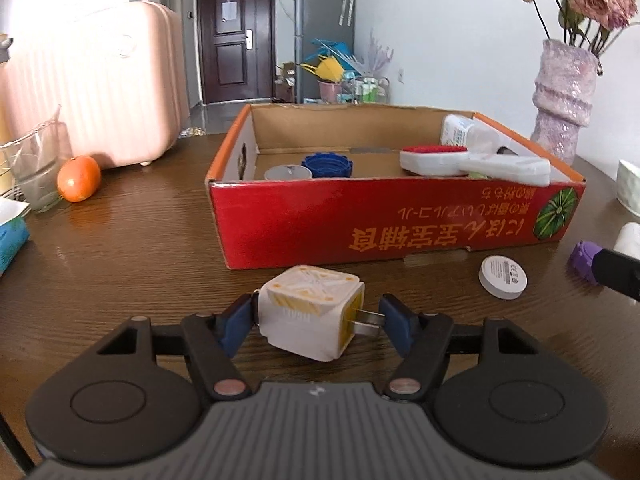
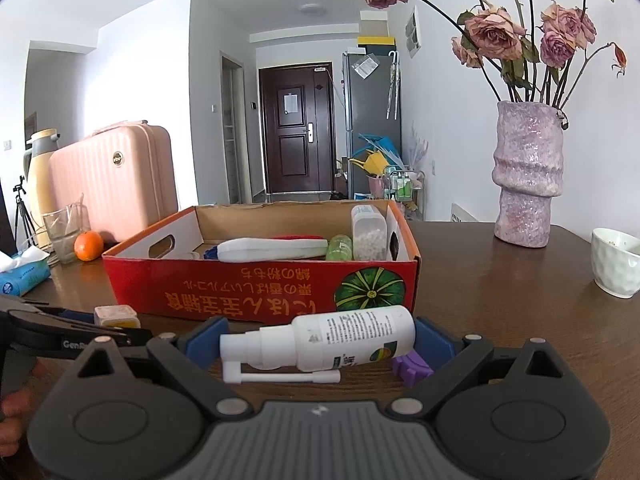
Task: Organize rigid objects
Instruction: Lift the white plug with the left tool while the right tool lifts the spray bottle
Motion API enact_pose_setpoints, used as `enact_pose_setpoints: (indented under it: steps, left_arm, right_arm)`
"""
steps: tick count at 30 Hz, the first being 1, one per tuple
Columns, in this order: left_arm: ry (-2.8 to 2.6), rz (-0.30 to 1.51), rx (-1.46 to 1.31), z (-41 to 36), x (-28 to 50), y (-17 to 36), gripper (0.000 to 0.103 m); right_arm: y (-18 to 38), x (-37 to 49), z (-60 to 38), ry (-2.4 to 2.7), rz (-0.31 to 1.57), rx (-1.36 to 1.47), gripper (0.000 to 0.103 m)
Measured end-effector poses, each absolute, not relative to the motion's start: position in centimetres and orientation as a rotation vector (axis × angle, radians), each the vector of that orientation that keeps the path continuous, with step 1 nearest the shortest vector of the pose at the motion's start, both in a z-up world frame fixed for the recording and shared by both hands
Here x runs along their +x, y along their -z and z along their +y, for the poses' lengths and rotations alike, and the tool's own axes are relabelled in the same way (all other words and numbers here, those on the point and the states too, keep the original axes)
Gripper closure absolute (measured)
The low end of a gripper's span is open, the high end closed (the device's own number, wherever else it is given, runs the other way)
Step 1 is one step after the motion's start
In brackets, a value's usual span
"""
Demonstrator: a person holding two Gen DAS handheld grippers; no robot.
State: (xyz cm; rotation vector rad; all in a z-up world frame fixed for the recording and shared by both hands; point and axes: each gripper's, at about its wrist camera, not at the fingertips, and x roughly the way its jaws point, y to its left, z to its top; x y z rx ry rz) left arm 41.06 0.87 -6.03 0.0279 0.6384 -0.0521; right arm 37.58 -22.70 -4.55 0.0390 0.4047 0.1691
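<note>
While the white plug adapter (image 1: 310, 312) sits on the brown table (image 1: 140, 240) just in front of the red cardboard box (image 1: 380, 224), it is bracketed by the left gripper (image 1: 318, 318): the left blue pad (image 1: 240, 320) is pressed against the cube's side, and the right pad is touching the tips of the metal prongs (image 1: 366, 322), so the adapter is pinched across its width. Over on the other side, a white spray bottle (image 2: 340, 340) is seen lying on its side between the fingers of the right gripper (image 2: 320, 340), nozzle to the left; whether the pads actually press on it cannot be told. A purple ridged piece (image 2: 410, 368) is tucked just beside the bottle's base. A white round disc (image 1: 503, 278) lies on the table to the right of the adapter, near the box front. Inside the box, a blue cap (image 1: 327, 165), a white-and-red brush (image 1: 436, 158) and a clear container of white beads (image 2: 369, 234) are already lying. Further out, an orange (image 1: 78, 178), a glass (image 1: 34, 168), a pink suitcase (image 1: 100, 92) and a lilac vase of dried roses (image 2: 526, 178) are ranged around the tabletop.
</note>
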Motion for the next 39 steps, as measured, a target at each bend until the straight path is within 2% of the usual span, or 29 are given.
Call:
enact_pose_setpoints:
  steps: [39]
  left_arm:
    - [0.019,0.415,-0.059,-0.2,33.6,0.1,0.034]
  right_arm:
    - [2.1,34.8,-22.3,-0.252,0.290,0.087,0.005]
